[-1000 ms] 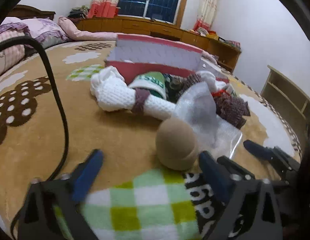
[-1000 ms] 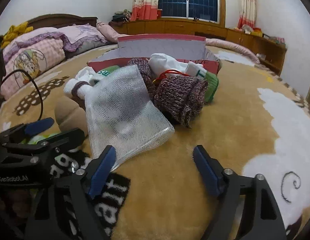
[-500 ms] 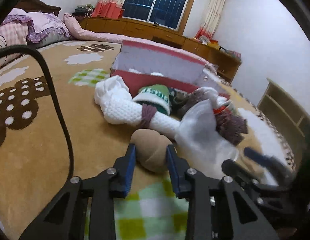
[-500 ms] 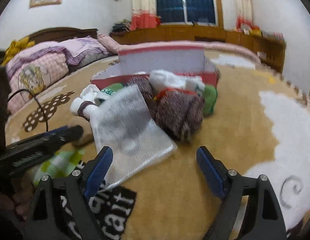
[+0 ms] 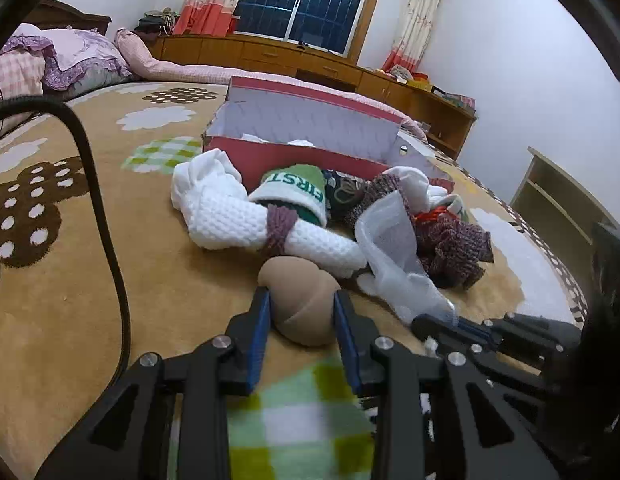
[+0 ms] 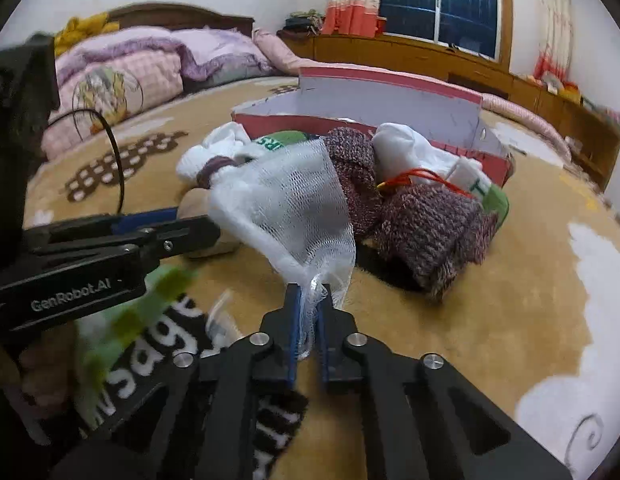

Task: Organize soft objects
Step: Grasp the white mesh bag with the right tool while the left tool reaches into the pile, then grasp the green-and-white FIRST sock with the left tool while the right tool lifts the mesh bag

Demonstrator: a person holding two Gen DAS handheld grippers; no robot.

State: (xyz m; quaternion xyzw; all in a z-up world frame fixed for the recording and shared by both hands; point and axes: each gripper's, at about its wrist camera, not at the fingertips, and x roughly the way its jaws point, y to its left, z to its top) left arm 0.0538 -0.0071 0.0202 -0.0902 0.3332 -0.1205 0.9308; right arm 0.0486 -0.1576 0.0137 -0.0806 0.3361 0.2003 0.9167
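Mesh bag hung pinched by its corner in your right gripper, while your left gripper squeezed the tan sock roll on the bedspread, bag just right of it.

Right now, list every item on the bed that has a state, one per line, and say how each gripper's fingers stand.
left gripper: fingers shut on the tan sock ball.
tan sock ball: rolled, on the blanket.
right gripper: fingers just closed, shut on the white mesh bag.
white mesh bag: pinched at one corner, bunched.
red box: open, lid flap up.
white knit roll: tied with a purple band.
maroon knit piece: crumpled, lying loose.
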